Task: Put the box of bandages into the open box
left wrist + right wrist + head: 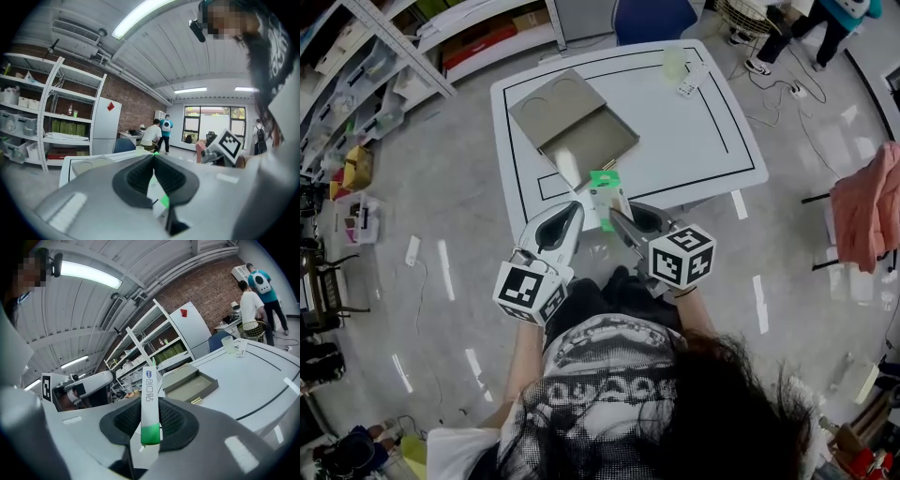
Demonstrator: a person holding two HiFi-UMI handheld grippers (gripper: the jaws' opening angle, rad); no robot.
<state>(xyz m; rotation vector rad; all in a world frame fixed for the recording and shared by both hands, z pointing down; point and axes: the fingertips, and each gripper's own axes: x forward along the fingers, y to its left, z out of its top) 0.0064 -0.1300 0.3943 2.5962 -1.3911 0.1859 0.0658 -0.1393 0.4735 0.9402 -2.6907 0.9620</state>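
The box of bandages [150, 399] was clenched upright between the jaws of the right gripper [623, 220], raised over the near edge of the desk [694, 141]. It was not yet delivered. Just beside it, the left gripper [574, 214] was held pointing forward, its jaws closed on nothing. Ahead, the open box [581, 131] was yet to be reached.
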